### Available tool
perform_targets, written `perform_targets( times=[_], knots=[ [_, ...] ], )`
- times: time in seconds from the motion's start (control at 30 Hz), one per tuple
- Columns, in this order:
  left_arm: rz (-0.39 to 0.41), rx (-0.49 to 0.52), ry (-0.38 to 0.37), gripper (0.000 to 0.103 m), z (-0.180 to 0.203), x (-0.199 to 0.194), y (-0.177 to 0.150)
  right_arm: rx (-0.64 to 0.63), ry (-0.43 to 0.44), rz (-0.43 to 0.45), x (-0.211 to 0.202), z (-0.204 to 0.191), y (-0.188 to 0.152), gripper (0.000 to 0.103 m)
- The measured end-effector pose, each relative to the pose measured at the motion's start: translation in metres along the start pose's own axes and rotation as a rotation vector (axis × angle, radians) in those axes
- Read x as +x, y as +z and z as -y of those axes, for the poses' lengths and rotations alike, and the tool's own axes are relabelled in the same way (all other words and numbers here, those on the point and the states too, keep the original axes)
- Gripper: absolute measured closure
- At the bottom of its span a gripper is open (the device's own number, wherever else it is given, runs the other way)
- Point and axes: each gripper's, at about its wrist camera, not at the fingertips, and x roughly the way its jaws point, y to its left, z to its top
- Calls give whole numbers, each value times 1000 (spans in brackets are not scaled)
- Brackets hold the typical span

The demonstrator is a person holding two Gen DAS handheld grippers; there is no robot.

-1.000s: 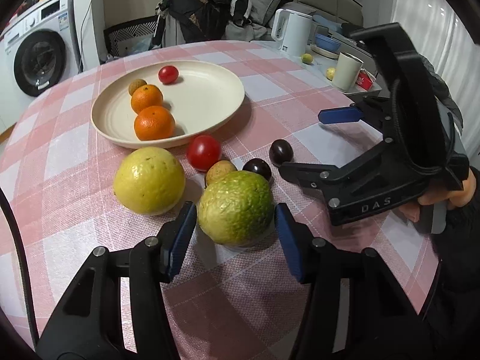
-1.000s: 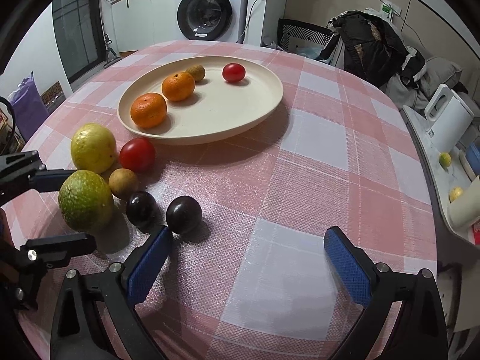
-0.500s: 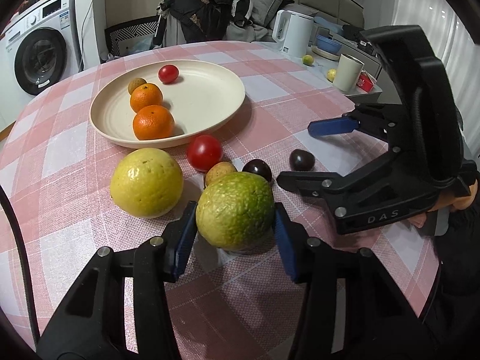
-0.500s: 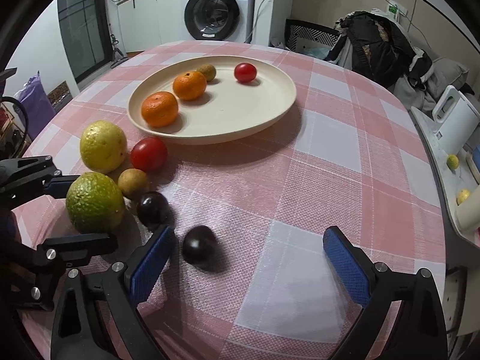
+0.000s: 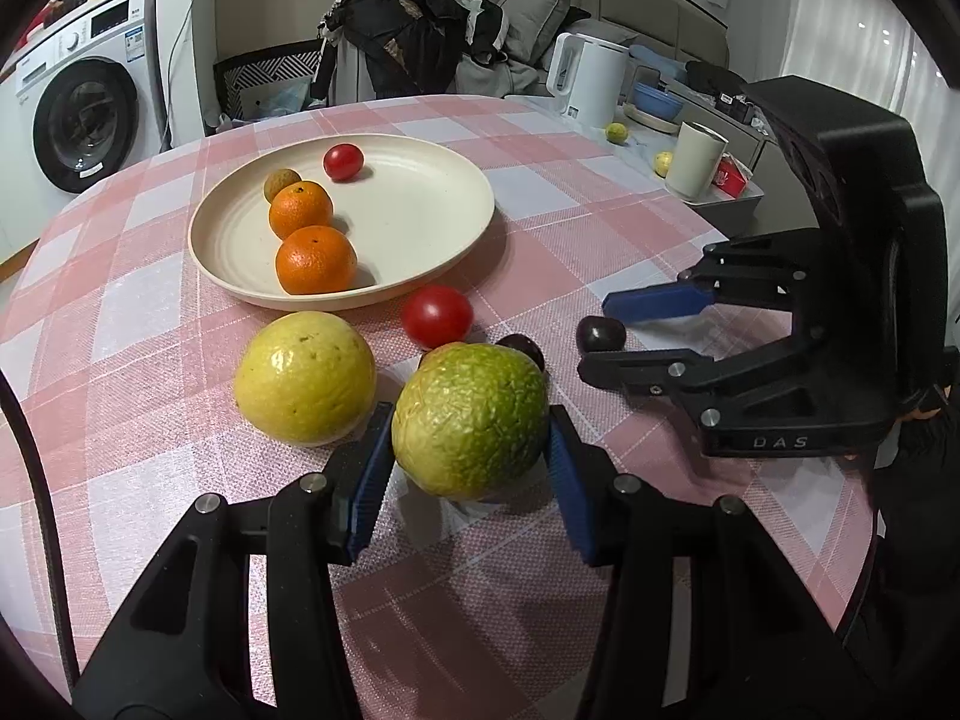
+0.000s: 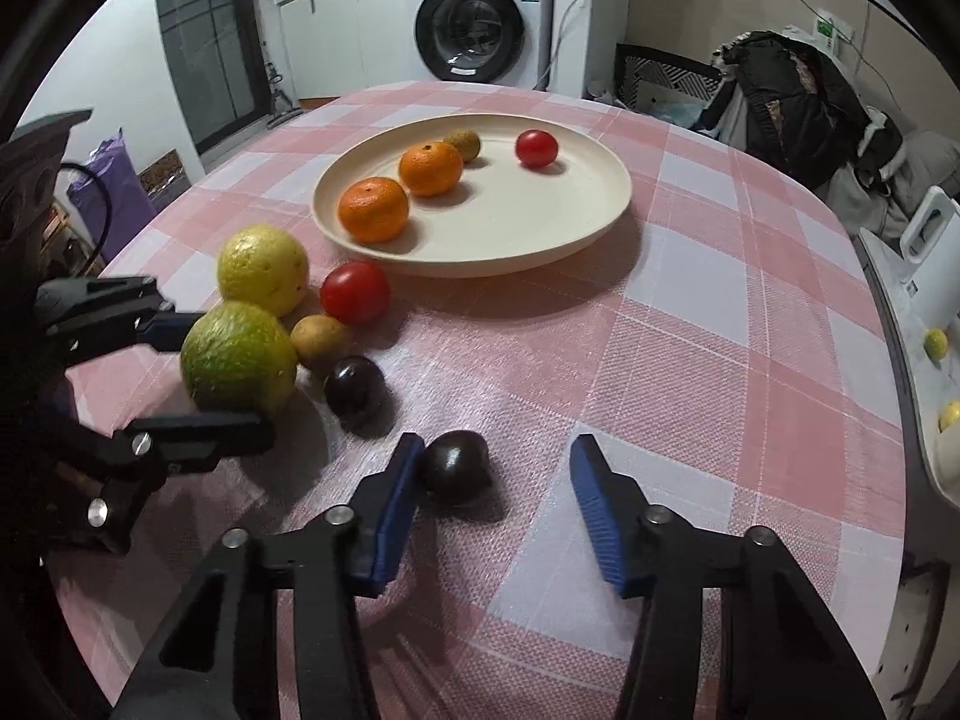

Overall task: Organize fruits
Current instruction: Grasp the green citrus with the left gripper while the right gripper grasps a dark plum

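A cream plate [image 5: 420, 210] [image 6: 510, 216] holds two oranges [image 5: 315, 259], a small brown fruit and a red tomato [image 5: 343, 161]. My left gripper [image 5: 471, 420] [image 6: 225, 375] is shut on a bumpy green fruit [image 5: 468, 396] [image 6: 237, 357] on the pink checked cloth. Beside it lie a yellow fruit [image 5: 305, 377], a red tomato [image 5: 437, 316], a brown fruit [image 6: 320, 341] and a dark plum [image 6: 355, 390]. My right gripper [image 6: 498, 441] [image 5: 597, 336] is closing around a second dark plum [image 6: 453, 468]. Its left pad touches the plum; the right pad stands apart.
Off the table's right side, a counter carries a white kettle [image 5: 591, 84], a cup [image 5: 696, 162] and small yellow fruits. A washing machine [image 6: 474, 30] and a chair piled with dark clothes [image 5: 408, 36] stand beyond the far edge.
The right jaws have come in from wide open around the dark plum, which rolled away from the other plum. The left pads have closed onto the green fruit.
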Motion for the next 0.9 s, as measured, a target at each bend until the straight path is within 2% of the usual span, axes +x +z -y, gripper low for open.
perform_targets(
  times=[0.13, 0.43, 0.7, 0.9],
  knots=[
    [11, 1, -1, 57, 1, -3, 1, -52, 11, -4, -4, -9, -3, 60],
    [37, -3, -3, 57, -1, -12, 2, -78, 39, 2, -7, -14, -6, 77],
    [84, -13, 4, 57, -4, -27, 6, -81, 31, 24, -11, -15, -3, 78],
    [117, -34, 21, 57, -10, -35, 9, -62, 32, 87, -26, -12, 2, 78]
  ],
)
